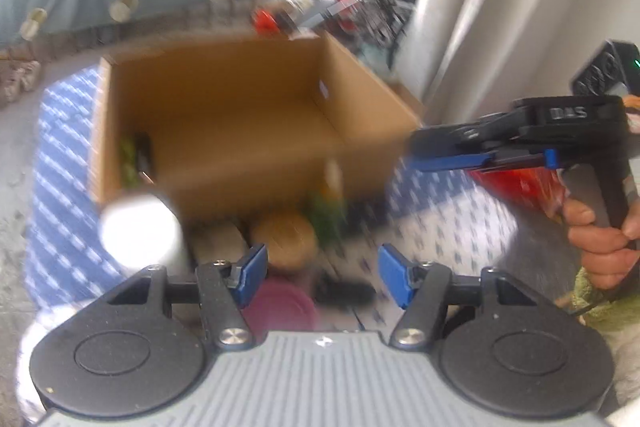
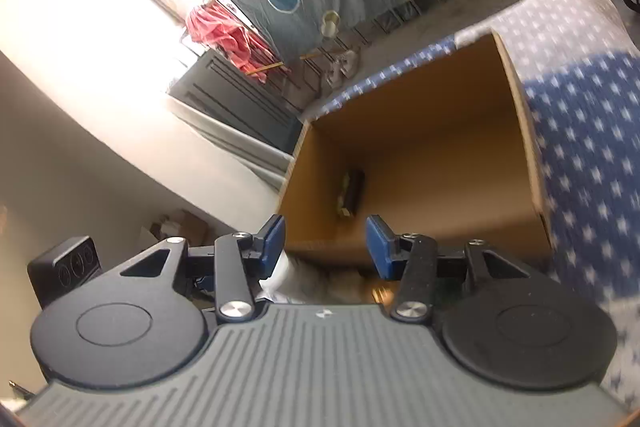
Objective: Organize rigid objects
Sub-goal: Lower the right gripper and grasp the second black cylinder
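Left gripper [image 1: 322, 277]: jaws wide apart, nothing held. Right gripper [image 2: 325, 247]: jaws parted, also nothing held.

Cardboard box [image 1: 248, 131] ahead of both, one dark item [image 2: 352, 193] inside.

Just past the left jaws, blurred: round tan object [image 1: 285, 239], white cylinder [image 1: 140, 231] left of them, maroon disc [image 1: 280, 305] between.

Tan one likely light, stiff; grip across its width.

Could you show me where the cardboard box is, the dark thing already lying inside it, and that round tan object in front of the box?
cardboard box [image 1: 248, 115]: left wrist view, on its inner back wall.
dark thing [image 2: 352, 193]: right wrist view, on its middle, lying on the box floor.
round tan object [image 1: 286, 237]: left wrist view, on its blurred top face.
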Demonstrator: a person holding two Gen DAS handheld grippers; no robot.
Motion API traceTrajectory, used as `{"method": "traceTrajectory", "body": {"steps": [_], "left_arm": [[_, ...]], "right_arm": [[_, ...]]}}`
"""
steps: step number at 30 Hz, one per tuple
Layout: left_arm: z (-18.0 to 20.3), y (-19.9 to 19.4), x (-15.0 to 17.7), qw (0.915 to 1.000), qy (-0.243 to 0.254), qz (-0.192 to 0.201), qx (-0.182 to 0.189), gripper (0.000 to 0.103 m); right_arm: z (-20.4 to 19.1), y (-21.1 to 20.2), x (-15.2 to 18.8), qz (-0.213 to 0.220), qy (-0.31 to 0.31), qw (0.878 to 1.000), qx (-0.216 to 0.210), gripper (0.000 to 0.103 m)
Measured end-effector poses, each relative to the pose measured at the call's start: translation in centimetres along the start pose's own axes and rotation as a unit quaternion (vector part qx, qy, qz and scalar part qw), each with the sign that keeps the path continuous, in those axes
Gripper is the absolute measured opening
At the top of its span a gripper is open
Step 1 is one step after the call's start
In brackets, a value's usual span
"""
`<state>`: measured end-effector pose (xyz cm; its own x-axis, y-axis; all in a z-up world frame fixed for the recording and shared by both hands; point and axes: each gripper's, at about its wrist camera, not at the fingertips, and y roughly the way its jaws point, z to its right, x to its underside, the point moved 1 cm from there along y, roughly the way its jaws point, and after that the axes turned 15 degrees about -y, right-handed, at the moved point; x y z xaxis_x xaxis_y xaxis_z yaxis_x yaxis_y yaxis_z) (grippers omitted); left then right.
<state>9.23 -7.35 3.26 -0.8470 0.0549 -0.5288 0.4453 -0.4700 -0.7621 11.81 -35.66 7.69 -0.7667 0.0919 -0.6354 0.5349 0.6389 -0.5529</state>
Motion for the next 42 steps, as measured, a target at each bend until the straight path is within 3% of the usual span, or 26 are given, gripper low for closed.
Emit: {"method": "traceTrajectory", "body": {"steps": [5, 8, 15, 28, 33, 37, 42], "left_arm": [[1.0, 4.5, 3.8, 0.9992, -0.001, -0.039, 0.007, 0.055], [1.5, 6.4, 5.0, 0.9988, -0.009, -0.048, 0.007, 0.050], [1.9, 8.8, 5.7, 0.9981, -0.028, -0.054, -0.012, 0.047], [1.0, 9.8, 5.0, 0.9947, -0.060, -0.077, -0.032, 0.051], [1.1, 10.4, 5.1, 0.9941, -0.069, -0.067, -0.051, 0.039], [1.3, 10.2, 5.2, 0.9945, -0.061, -0.059, -0.062, 0.034], [1.5, 9.5, 5.2, 0.9956, -0.047, -0.054, -0.060, 0.032]], "right_arm": [[2.7, 4.0, 6.8, -0.076, 0.040, 0.996, 0.000, 0.043], [4.2, 6.4, 8.6, -0.099, 0.055, 0.994, 0.006, 0.037], [6.7, 10.4, 9.1, -0.123, 0.072, 0.990, 0.017, 0.025], [6.2, 10.3, 10.5, -0.147, 0.094, 0.984, -0.037, 0.024], [6.5, 10.6, 10.7, -0.141, 0.104, 0.983, -0.044, 0.023], [6.7, 10.0, 11.2, -0.136, 0.115, 0.983, -0.049, 0.016], [6.2, 9.5, 11.5, -0.125, 0.119, 0.984, -0.044, 0.016]]}}
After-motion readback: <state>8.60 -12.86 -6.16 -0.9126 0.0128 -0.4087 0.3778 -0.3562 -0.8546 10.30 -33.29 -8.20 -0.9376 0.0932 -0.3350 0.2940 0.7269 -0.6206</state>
